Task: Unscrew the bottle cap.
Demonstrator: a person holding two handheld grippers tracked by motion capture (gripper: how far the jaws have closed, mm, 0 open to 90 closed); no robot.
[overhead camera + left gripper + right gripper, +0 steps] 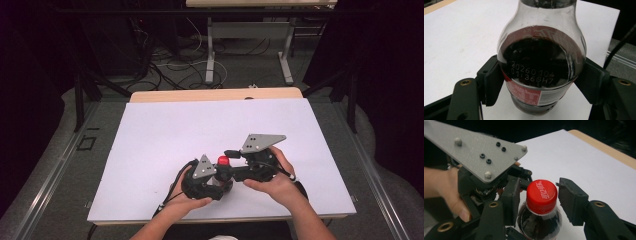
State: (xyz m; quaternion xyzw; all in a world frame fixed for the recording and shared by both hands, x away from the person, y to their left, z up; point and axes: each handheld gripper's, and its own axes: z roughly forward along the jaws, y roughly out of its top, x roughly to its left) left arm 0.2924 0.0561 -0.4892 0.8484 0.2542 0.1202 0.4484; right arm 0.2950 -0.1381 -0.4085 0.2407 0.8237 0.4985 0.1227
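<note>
A small cola bottle [541, 62] with dark liquid, a red-and-white label and a red cap [541, 195] stands upright over the white table sheet [200, 125]. My left gripper [541, 82] is shut on the bottle's body, with its pads [492, 82] pressing both sides. In the high view the cap [223, 161] sits between the two hands. My right gripper [539, 196] straddles the cap, open: one jaw lies close to the cap's side, and the other stands a small gap away. The left gripper's grey plate [479, 150] shows just behind the bottle.
The white sheet covers a wooden tabletop [215, 94]. Beyond the far edge are table legs and loose cables [190, 70] on the floor. Both forearms come in at the near edge [220, 220].
</note>
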